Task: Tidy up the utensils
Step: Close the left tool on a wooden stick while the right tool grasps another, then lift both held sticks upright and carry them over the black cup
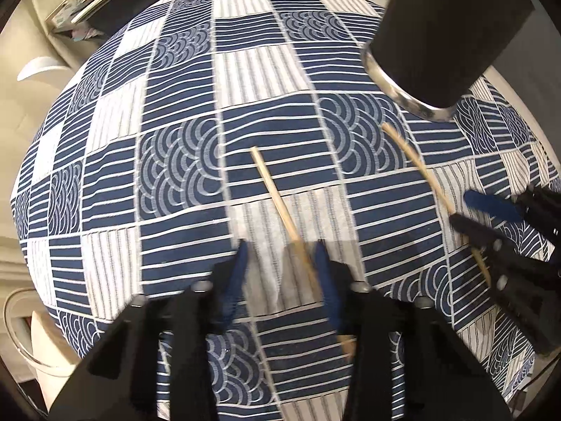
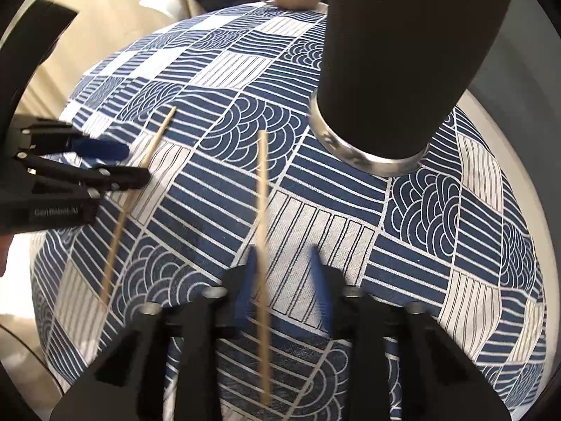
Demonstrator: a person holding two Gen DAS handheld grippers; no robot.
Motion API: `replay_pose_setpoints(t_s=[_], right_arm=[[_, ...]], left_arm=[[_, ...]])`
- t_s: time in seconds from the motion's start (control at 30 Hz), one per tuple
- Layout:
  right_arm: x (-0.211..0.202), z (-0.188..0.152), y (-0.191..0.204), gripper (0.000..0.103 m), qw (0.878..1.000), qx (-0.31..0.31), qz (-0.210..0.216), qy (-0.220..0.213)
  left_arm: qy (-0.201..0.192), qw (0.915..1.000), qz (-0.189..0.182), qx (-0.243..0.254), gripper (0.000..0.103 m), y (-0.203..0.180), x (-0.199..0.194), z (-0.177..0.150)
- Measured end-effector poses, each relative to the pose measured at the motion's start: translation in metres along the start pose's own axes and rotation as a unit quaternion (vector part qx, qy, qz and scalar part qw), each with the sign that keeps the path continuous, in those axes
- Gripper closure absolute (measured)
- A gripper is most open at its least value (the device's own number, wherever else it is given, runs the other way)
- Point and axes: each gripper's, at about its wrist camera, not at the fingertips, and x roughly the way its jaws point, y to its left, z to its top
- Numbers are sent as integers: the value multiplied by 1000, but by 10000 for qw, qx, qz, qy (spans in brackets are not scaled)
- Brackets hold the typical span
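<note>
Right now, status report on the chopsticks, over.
Left gripper open, straddling one chopstick. Right gripper open, straddling the other chopstick. Both lie on the cloth. Black holder beyond, nothing between.

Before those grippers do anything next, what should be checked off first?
1. Left hand-held gripper straddles a chopstick: ok.
2. Both its pads press that stick: not ok; cloth shows between the stick and one finger.
3. Right hand-held gripper straddles the other chopstick: ok.
4. Both its pads press that stick: not ok; there is a gap on one side.
5. Black holder stands upright close by on the tablecloth: ok.
6. Holder's opening is free: cannot tell; its top is out of view.
</note>
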Motion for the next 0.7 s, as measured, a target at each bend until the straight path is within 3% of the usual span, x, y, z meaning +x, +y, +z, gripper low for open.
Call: replay_pose_setpoints(t_s=[0.03,0.07,0.1,0.23,0.47,0.7], right_arm=[[0,0,0,98,10000,89,25,16],[0,-1,-2,98,9997,227,88,34],[-1,-2,-3,98,9992,350,164,39],[-7,-14,-6,98,9961,785,403,-62],[-28,-40,-11,98,9851,1553,489,-554],[-62,-56,-29,98,9716,2136,335,-956]], left_arm=[[37,10000,-25,-22,85,4,-1,0],[85,10000,-49,-17,96,15,1,-1],[116,9999,-85,-19,98,17,1,-1],[114,9995,-181,-246,98,33,0,-7],[262,9994,-15,-231,98,55,-5,-18],[123,9995,182,-213,98,85,-36,-15]])
